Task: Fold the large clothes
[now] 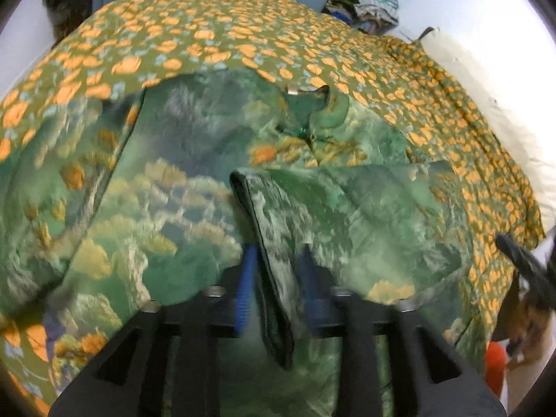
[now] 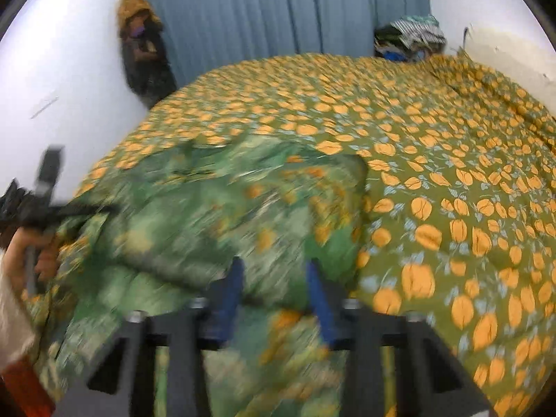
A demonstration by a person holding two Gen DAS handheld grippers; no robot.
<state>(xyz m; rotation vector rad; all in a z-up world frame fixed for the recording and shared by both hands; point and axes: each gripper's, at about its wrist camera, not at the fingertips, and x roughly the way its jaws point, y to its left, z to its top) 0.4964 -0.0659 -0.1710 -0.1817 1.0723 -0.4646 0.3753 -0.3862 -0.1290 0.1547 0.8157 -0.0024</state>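
Garment: a green printed garment (image 1: 194, 187) is spread over the middle and lower left of the left wrist view, and over the lower left and centre of the right wrist view, much blurred there.
Bedspread: an olive bedspread (image 2: 434, 180) with orange flowers is seen beneath the garment, filling the right half of the right wrist view.
Left gripper (image 1: 276, 264): a dark-edged fold of the garment is clamped between the blue fingers (image 1: 247, 278) at lower centre.
Right gripper (image 2: 274, 278): garment cloth is seen between its blue fingers; whether it is pinched cannot be told through the blur.
Curtain: a blue-grey curtain (image 2: 278, 7) is hung at the top.
Clothes pile: a heap of clothes (image 2: 410, 36) is seen at upper right.
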